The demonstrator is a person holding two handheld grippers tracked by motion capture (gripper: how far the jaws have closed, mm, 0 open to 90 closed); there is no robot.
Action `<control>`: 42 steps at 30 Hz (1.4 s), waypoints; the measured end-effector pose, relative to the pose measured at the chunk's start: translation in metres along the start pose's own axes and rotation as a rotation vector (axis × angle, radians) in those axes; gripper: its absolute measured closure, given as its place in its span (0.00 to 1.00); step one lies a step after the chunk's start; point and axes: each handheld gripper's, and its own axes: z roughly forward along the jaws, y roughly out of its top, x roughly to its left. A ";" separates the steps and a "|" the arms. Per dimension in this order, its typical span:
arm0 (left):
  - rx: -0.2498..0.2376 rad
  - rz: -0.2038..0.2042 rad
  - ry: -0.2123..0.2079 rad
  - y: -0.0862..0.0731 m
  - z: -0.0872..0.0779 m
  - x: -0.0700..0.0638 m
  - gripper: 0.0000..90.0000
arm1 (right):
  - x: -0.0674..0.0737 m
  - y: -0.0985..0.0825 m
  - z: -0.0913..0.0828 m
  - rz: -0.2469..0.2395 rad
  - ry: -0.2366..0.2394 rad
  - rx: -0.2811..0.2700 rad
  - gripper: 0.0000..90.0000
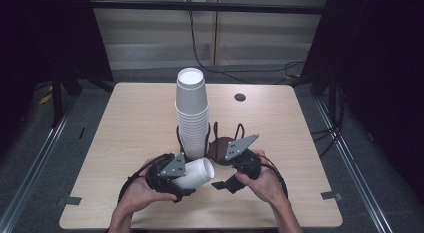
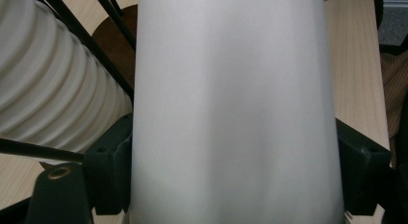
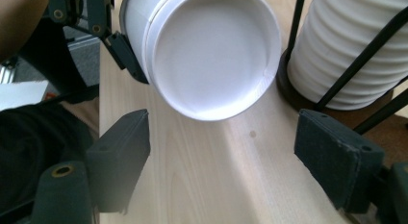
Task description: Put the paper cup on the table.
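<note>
Surface: we see a light wooden table point(image 1: 130, 123) on grey floor, dark room behind.
Count: one loose white cup point(image 1: 194, 174); one tall cup stack point(image 1: 191, 113) in a wire holder.
Left hand-held gripper point(image 1: 186, 182): clamped on the loose cup, held sideways at the near edge.
Right hand-held gripper point(image 3: 221, 152): jaws wide, holding nothing.
Right gripper view: we see the cup's base.

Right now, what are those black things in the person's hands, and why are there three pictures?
They are hand-held grabbing tools, each with a claw of two black jaws. One picture looks down from above the wooden table. The other two come from little cameras riding on each tool. A tall stack of white paper cups stands in a black wire holder. The left claw is squeezed shut on one white cup lying sideways. The right claw is open and holds nothing, with its camera looking at the cup's bottom.
</note>
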 end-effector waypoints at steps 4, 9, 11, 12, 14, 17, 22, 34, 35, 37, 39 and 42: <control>0.035 0.003 0.000 -0.001 0.003 0.000 0.21 | 0.000 0.001 0.004 -0.001 0.027 0.041 0.18; 0.038 0.009 -0.010 0.001 0.005 -0.002 0.21 | -0.002 0.003 0.012 -0.006 0.065 0.113 0.15; 0.057 0.017 -0.021 0.002 0.006 -0.002 0.21 | -0.002 0.005 0.014 -0.016 0.077 0.124 0.16; 0.056 0.015 -0.015 0.003 0.007 -0.003 0.21 | -0.002 0.006 0.014 -0.019 0.075 0.124 0.17; 0.063 0.019 -0.026 0.003 0.010 -0.003 0.21 | -0.003 0.007 0.016 -0.021 0.084 0.134 0.17; 0.079 0.036 -0.032 0.005 0.015 -0.005 0.21 | -0.002 0.008 0.018 -0.026 0.079 0.157 0.17; 0.109 0.050 -0.041 0.007 0.021 -0.009 0.21 | -0.003 0.008 0.023 -0.030 0.084 0.196 0.17; 0.119 0.074 -0.049 0.012 0.030 -0.016 0.21 | -0.005 0.009 0.032 -0.010 0.139 0.236 0.21; 0.119 0.077 -0.050 0.012 0.030 -0.016 0.21 | -0.005 0.009 0.032 -0.004 0.146 0.242 0.21; 0.117 0.080 -0.057 0.013 0.030 -0.016 0.21 | -0.004 0.010 0.033 -0.006 0.157 0.246 0.21; 0.111 0.081 -0.065 0.013 0.030 -0.016 0.21 | -0.004 0.011 0.034 -0.016 0.168 0.247 0.21; 0.111 0.086 -0.068 0.014 0.030 -0.018 0.21 | -0.003 0.014 0.036 -0.034 0.180 0.250 0.22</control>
